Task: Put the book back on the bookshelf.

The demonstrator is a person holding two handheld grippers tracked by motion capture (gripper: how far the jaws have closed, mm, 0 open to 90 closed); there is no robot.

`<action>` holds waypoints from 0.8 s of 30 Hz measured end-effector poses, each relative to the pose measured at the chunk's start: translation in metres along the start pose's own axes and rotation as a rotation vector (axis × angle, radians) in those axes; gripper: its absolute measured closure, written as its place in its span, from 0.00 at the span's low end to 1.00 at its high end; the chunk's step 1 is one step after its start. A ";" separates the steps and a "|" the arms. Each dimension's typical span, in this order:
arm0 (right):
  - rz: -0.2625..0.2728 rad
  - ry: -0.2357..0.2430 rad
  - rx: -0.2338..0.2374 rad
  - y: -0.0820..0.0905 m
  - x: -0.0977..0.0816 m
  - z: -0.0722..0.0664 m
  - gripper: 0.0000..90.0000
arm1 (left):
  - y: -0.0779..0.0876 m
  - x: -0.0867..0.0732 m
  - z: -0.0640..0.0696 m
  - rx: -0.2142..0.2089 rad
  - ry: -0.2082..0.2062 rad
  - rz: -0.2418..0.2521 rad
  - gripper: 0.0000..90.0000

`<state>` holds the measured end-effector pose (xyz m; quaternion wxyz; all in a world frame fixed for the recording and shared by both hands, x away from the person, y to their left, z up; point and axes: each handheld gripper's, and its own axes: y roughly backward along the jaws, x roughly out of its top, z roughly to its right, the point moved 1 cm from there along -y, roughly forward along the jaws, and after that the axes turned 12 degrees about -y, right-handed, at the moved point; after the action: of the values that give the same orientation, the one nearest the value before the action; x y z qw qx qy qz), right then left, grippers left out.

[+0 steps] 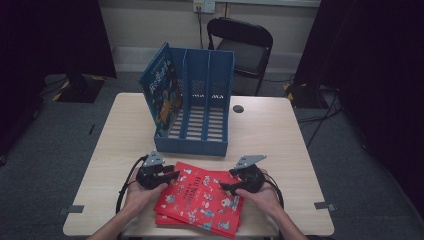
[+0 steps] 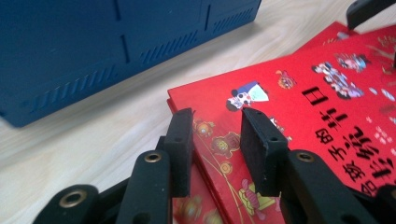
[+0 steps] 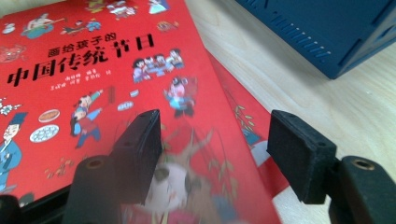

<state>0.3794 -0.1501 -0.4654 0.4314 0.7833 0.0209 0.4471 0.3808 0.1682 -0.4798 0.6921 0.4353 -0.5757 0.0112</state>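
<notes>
Red books lie stacked flat at the near edge of the tabletop, top cover slightly askew on those beneath. Left gripper sits at the stack's left corner, jaws straddling the top book's edge with a gap on each side, not clamped. Right gripper is over the right edge, jaws wide apart, gripping nothing. Beyond, a blue file rack stands upright; a blue book leans in its leftmost compartment.
</notes>
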 end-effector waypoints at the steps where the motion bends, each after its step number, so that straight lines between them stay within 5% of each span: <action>1: -0.004 0.001 0.003 0.000 0.000 0.000 0.40 | -0.002 0.001 0.000 -0.005 -0.001 -0.001 0.72; 17: -0.011 0.007 0.021 -0.001 0.003 -0.001 0.42 | -0.041 0.033 0.009 -0.059 -0.038 -0.010 0.74; 24: -0.020 0.013 0.034 -0.003 0.003 -0.003 0.42 | -0.036 0.033 0.008 -0.084 -0.032 -0.036 0.70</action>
<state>0.3803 -0.1454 -0.4653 0.4225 0.7873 0.0391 0.4474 0.4039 0.1246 -0.4749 0.7006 0.4162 -0.5787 -0.0321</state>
